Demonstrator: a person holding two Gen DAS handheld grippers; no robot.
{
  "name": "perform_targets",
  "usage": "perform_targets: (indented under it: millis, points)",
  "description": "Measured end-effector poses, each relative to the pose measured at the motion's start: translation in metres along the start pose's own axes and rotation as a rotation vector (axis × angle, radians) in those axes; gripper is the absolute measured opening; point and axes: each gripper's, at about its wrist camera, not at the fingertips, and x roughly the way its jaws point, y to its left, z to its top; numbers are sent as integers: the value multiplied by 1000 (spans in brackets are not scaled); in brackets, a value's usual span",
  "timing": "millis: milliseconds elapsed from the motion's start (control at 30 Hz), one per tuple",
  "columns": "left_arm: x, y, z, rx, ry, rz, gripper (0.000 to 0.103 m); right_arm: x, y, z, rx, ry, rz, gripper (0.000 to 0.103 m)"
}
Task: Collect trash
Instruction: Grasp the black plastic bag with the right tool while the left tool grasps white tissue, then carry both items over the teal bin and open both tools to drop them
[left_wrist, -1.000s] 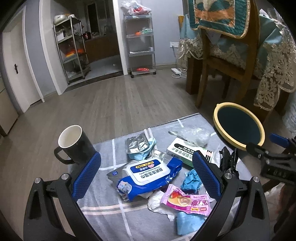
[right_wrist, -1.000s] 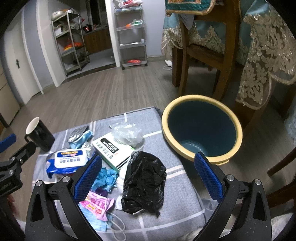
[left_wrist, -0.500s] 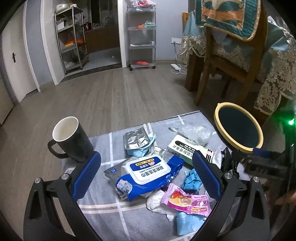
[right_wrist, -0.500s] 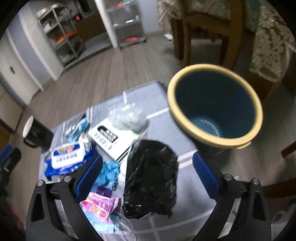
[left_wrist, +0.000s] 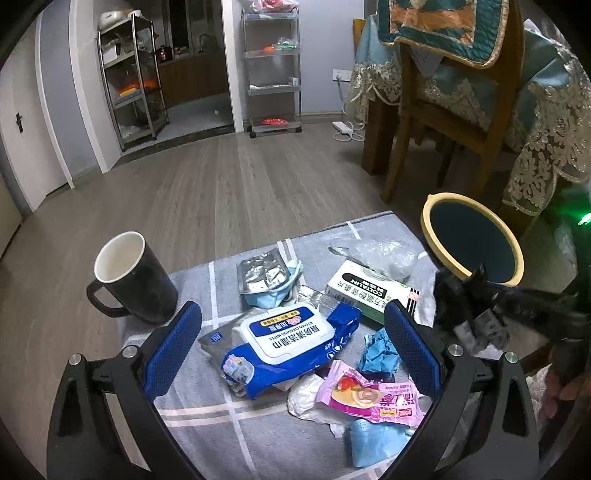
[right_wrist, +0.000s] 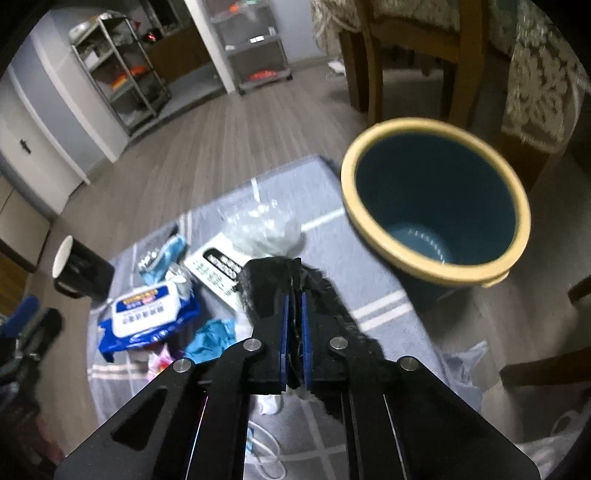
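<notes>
Trash lies on a grey checked mat (left_wrist: 229, 435). In the right wrist view my right gripper (right_wrist: 293, 295) is closing tight on a crumpled black plastic bag (right_wrist: 266, 284), with both pads pressing the film. The yellow-rimmed blue bin (right_wrist: 443, 271) stands just right of it and holds nothing I can see. My left gripper (left_wrist: 291, 325) hangs open above a blue wet-wipes pack (left_wrist: 291, 336), touching nothing. In the left wrist view the black plastic bag (left_wrist: 454, 295) shows at the right, beside the bin (left_wrist: 428, 221).
A black mug (left_wrist: 136, 280) stands at the mat's left corner. A foil packet (left_wrist: 262, 273), a green-and-white box (left_wrist: 365, 291), a clear plastic bag (left_wrist: 384, 251), blue crumpled pieces (left_wrist: 380, 350) and a pink wrapper (left_wrist: 369, 398) lie around. A wooden chair (left_wrist: 424, 122) and a lace-draped table stand behind the bin.
The right gripper went from wide open to shut on the black bag and dipped toward it. The left gripper stayed open and nearly still.
</notes>
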Motion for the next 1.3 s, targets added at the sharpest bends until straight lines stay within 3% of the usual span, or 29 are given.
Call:
perform_targets:
  millis: [267,400,467,767,867,933,1000,1133,1300]
  points:
    - [14,-32,-4,56,64,-71,97,-56,-6,45,-83,-35,88,7]
    - [28,-63,-2,93,91,-125,97,-73,-15,60,-184,-87,46,7]
    - [37,-77,-3,112,100,-142,97,-74,-24,63,-196,-118,21,7]
    - [90,-126,-22,205,184,-149,93,-56,-42,73,-125,-93,63,7]
    - [99,-135,-26,233,208,-164,77,-52,-45,73,-113,-88,74,7]
    - [102,-139,-28,258,220,-159,58,-52,-48,76,-105,-93,73,7]
    - [104,-143,-28,270,229,-165,48,-52,-52,76,-93,-95,75,7]
    - [93,-143,-27,277,188,-187,18,-49,-56,77,-73,-86,77,7]
    - [76,-135,-20,247,140,-227,12,-49,-58,77,-56,-89,78,7]
